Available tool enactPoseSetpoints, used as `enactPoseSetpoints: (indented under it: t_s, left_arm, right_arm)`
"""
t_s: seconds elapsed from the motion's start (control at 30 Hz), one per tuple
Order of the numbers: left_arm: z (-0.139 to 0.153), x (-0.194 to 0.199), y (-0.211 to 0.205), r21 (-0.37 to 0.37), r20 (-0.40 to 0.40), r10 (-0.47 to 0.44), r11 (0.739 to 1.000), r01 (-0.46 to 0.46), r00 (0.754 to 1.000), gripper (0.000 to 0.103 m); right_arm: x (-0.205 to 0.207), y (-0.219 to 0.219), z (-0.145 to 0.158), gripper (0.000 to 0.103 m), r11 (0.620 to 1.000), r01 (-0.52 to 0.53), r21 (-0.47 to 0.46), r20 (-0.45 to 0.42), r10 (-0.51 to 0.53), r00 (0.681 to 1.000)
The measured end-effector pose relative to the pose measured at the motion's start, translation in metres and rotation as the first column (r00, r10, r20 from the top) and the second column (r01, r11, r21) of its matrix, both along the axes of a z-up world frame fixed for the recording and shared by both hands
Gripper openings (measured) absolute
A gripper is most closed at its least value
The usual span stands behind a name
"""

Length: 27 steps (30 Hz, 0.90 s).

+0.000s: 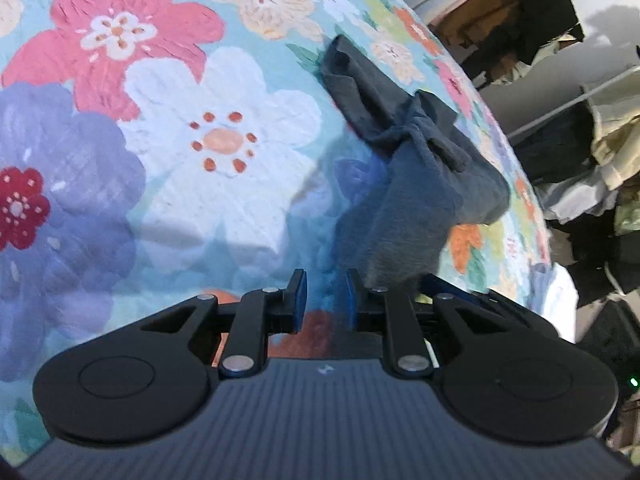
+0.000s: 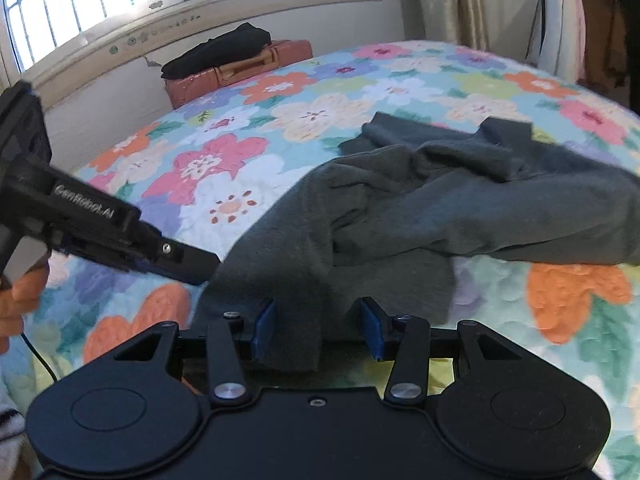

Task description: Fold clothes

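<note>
A crumpled dark grey garment (image 2: pixel 420 204) lies on a floral bedspread (image 2: pixel 304 92). In the left wrist view the garment (image 1: pixel 412 184) lies ahead and to the right, its near edge against the right finger. My left gripper (image 1: pixel 324 300) is open with bedspread showing between its blue pads. It also shows in the right wrist view (image 2: pixel 192 264), its tip at the garment's left edge. My right gripper (image 2: pixel 318 328) is open, and a strip of the garment hangs loose between its blue pads.
A black folded cloth (image 2: pixel 220 48) rests on a reddish case (image 2: pixel 240 68) by the window wall. Curtains and hanging clothes (image 2: pixel 560 12) stand at the far right. Past the bed's edge there is piled clutter (image 1: pixel 580 140).
</note>
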State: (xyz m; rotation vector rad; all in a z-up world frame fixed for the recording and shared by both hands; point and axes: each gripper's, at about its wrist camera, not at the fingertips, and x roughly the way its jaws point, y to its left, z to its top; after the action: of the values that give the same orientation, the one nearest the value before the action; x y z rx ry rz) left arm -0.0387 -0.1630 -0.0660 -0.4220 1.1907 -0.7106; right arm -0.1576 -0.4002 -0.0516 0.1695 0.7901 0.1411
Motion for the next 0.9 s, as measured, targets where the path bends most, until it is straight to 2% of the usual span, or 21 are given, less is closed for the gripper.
enactPoseSetpoints:
  t_s: [0.1, 0.2, 0.27, 0.3, 0.43, 0.5, 0.57, 0.63, 0.7, 0.77, 0.8, 0.9]
  left_arm:
    - [0.007, -0.003, -0.006, -0.004, 0.029, -0.028, 1.0, 0.028, 0.999, 0.021]
    - [0.014, -0.006, -0.011, -0.023, 0.062, -0.049, 0.998, 0.051, 0.997, 0.023]
    - [0.017, -0.009, -0.014, -0.035, 0.079, -0.064, 0.997, 0.067, 0.995, 0.029]
    - [0.017, -0.01, -0.016, -0.033, 0.082, -0.075, 0.996, 0.078, 0.994, 0.029]
    - [0.017, -0.012, -0.023, -0.027, 0.073, -0.087, 0.996, 0.089, 0.994, 0.029]
    - [0.02, -0.011, -0.022, -0.056, 0.072, -0.08, 0.995, 0.084, 0.994, 0.031]
    - [0.023, -0.01, -0.018, -0.091, 0.071, -0.072, 0.993, 0.079, 0.995, 0.038]
    - [0.025, -0.01, -0.013, -0.126, 0.069, -0.066, 0.989, 0.074, 0.995, 0.04]
    - [0.029, -0.01, -0.01, -0.118, 0.091, -0.078, 0.989, 0.089, 0.993, 0.04]
    - [0.037, -0.014, -0.01, -0.068, 0.157, -0.109, 0.99, 0.121, 0.982, 0.04]
    - [0.039, -0.015, -0.01, -0.065, 0.164, -0.115, 0.99, 0.127, 0.98, 0.041]
    - [0.037, -0.012, -0.001, -0.141, 0.109, -0.11, 0.982, 0.125, 0.988, 0.041]
  right_arm:
    - [0.005, -0.004, -0.001, 0.051, 0.994, 0.016, 0.104, -0.025, -0.014, 1.0]
    - [0.01, -0.004, -0.001, 0.051, 0.99, 0.02, 0.139, -0.031, -0.015, 0.999]
    - [0.013, -0.002, -0.004, 0.04, 0.991, 0.018, 0.133, -0.033, -0.014, 0.999]
    - [0.014, 0.0, -0.004, 0.026, 0.992, 0.016, 0.124, -0.024, -0.013, 1.0]
    - [0.008, 0.005, 0.005, 0.015, 0.996, 0.026, 0.083, 0.022, -0.028, 0.999]
    - [0.005, 0.01, 0.013, 0.012, 0.998, 0.024, 0.051, 0.048, -0.026, 0.999]
    - [0.003, 0.014, 0.02, 0.01, 1.0, 0.015, 0.019, 0.066, -0.016, 0.998]
    - [0.002, 0.019, 0.027, 0.009, 1.0, -0.001, 0.0, 0.08, 0.001, 0.997]
    - [0.0, 0.025, 0.033, 0.008, 1.0, -0.023, -0.007, 0.096, 0.024, 0.995]
    - [-0.002, 0.031, 0.037, 0.008, 0.999, -0.041, -0.012, 0.11, 0.042, 0.993]
    - [-0.003, 0.034, 0.039, 0.008, 0.999, -0.043, -0.015, 0.112, 0.044, 0.993]
    - [-0.001, 0.037, 0.038, 0.008, 1.0, -0.004, 0.015, 0.1, 0.002, 0.995]
